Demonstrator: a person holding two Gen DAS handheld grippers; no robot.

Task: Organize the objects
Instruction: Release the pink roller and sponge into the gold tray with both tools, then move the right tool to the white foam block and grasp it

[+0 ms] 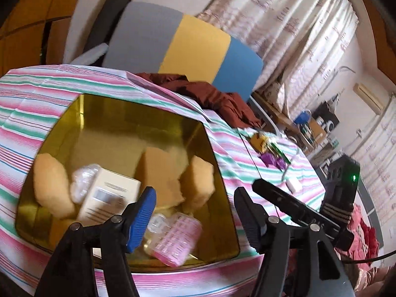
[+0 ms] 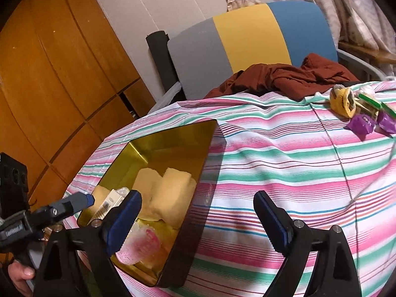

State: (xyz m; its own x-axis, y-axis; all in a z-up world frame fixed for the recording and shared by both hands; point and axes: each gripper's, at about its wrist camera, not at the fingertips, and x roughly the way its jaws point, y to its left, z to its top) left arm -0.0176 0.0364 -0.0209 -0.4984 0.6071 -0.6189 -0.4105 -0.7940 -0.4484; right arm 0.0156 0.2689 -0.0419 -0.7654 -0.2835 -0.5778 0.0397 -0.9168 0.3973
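While both grippers hang wide open and empty, left gripper (image 1: 195, 212) over the gold tin (image 1: 81, 104), the purple wrappers (image 2: 371, 122) wait near the striped table's (image 2: 272, 160) far right edge: light, crinkly, pinch mid-body.

A tin (image 1: 81, 113) sits on the cloth-covered table (image 1: 29, 104). Inside it, sponges (image 1: 52, 185) line the 9 to 1 o'clock side, a carton (image 1: 109, 193) lies among them, and a pill box (image 1: 178, 237) lies at 6 o'clock. A heap of small items (image 2: 358, 111) lies well apart at 2 o'clock. A garment (image 2: 284, 74) lies at 12 o'clock, with a chair (image 2: 250, 37) behind it.
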